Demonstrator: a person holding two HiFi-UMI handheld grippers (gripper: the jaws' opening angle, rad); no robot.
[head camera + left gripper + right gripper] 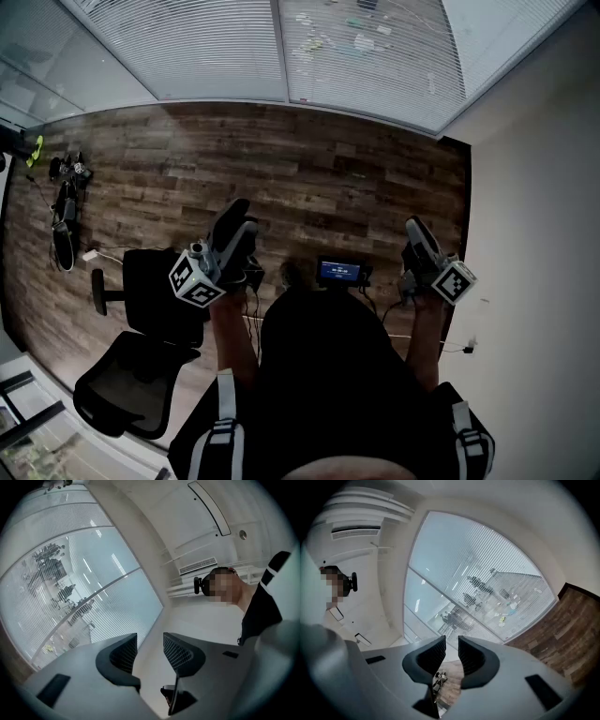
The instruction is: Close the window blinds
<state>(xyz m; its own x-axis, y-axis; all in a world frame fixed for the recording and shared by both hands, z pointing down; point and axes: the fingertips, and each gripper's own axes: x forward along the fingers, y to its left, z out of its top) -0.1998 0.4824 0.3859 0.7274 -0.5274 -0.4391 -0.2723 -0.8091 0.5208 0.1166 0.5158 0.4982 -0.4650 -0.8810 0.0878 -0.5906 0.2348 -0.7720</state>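
The window blinds hang lowered over the glass along the far side of the room, slats partly see-through. They also fill the left gripper view and the right gripper view. My left gripper is held up over the wood floor, well short of the blinds, jaws apart with nothing between them. My right gripper is at the same distance, near the right wall. Its jaws stand a narrow gap apart and hold nothing. No cord or wand shows near either gripper.
A black office chair stands at the lower left. Cables and gear lie on the floor by the left glass wall. A white wall runs along the right. A small lit screen sits between the grippers.
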